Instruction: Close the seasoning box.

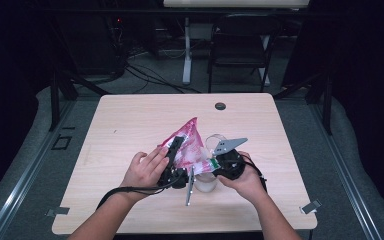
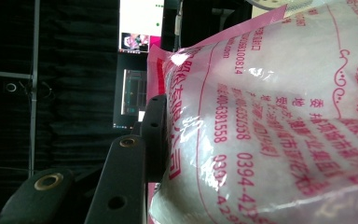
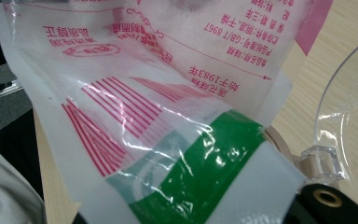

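Both grippers' fingers clamp the pink salt bag [image 1: 187, 142], tilted over the clear container [image 1: 206, 181] at frame centre; pouring looks underway, unfinished.

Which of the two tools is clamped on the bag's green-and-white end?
The right tool: it pinches the bag's green-and-white end, while the left tool grips its pink-printed side.

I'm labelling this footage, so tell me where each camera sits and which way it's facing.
High view: above the person's side of the table, looking forward and down; both forearms, left tool, right tool.
Left gripper view: on the left tool, looking along its black jaw at the pink bag and the dark room behind.
Right gripper view: on the right tool, looking across the bag's green corner to a clear container.
All three views share the bag.
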